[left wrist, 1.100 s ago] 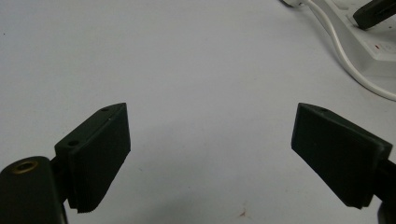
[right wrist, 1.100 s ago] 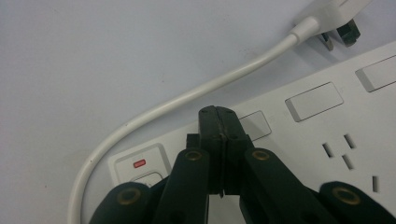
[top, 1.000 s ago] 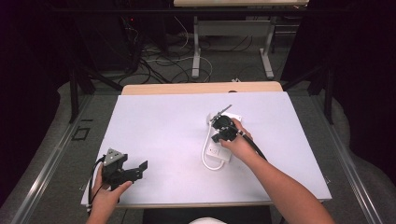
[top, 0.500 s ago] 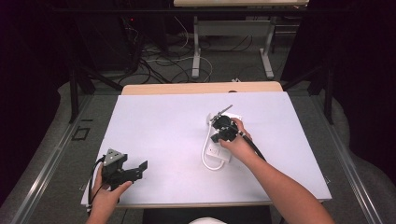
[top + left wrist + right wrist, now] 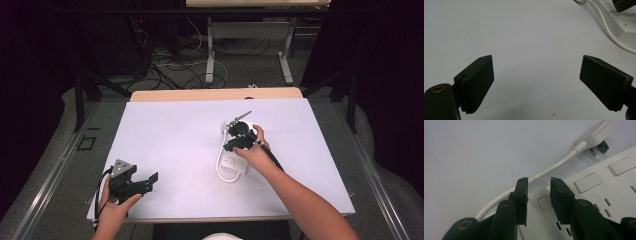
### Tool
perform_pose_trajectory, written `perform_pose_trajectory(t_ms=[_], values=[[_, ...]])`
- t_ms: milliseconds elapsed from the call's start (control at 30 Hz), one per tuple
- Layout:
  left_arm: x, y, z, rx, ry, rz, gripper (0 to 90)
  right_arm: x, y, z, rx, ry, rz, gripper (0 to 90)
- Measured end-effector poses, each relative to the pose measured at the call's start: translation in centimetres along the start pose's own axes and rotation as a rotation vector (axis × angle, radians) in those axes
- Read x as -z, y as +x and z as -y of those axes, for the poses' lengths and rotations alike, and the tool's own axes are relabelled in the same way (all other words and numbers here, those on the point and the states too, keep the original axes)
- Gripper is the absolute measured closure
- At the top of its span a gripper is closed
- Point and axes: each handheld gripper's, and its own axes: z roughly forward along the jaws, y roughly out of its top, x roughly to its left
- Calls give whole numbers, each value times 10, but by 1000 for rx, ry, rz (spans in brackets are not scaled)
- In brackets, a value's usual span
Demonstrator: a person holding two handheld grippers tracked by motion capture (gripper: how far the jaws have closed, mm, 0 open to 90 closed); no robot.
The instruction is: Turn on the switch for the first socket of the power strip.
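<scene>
- White power strip point(image 5: 234, 163) is seen right of the desk's point(image 5: 165, 130) middle, its white cable point(image 5: 544, 171) looped beside it and ending in a plug point(image 5: 596, 133).
- Right gripper point(image 5: 539, 195) is held low over the strip; its jaws have just been opening, a narrow gap is seen, nothing is pinched.
- Left gripper point(image 5: 536, 85) is rested near the desk's near-left corner, jaws spread wide, empty.
- From above, the strip is partly hidden under the right hand point(image 5: 252, 150).
</scene>
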Motion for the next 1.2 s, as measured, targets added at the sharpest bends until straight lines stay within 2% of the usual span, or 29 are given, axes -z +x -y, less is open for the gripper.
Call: perform_pose_trajectory(t_ms=[33,133,167,200,233,267,300,467,500,533,633,800,867,1067,1133,1200], values=[[0,0,0,0,0,0,120,2,-1,-1,6,31,3,642],[0,0,0,1,0,0,121,2,-1,-1,15,9,18,602],[0,0,0,1,0,0,121,1,-2,-1,12,-19,15,584],[0,0,0,1,0,0,121,4,-3,-3,20,28,19,570],[0,0,0,1,0,0,121,3,-1,-2,-7,11,26,559],[0,0,0,1,0,0,121,3,-1,-2,-7,11,26,559],[0,0,0,1,0,0,121,3,-3,-2,11,-28,27,543],[0,0,0,1,0,0,121,5,-5,-2,-1,-36,19,531],[0,0,0,2,-1,0,122,8,-5,-3,0,-8,18,521],[-1,0,0,1,-4,0,122,6,-5,-2,-9,-41,16,509],[-1,0,0,1,-4,0,122,8,-5,-1,-27,-57,30,464],[0,0,0,1,-4,0,122,13,-3,-3,-42,-54,40,422],[0,0,0,0,-4,-1,122,14,-4,-3,-26,-64,35,407],[0,0,0,0,-2,0,122,21,-2,-4,-19,-75,60,372],[0,0,0,1,-3,-1,122,22,-1,-3,-15,-91,55,358],[0,0,0,0,-3,-1,122,25,0,-3,-14,-76,48,347]])
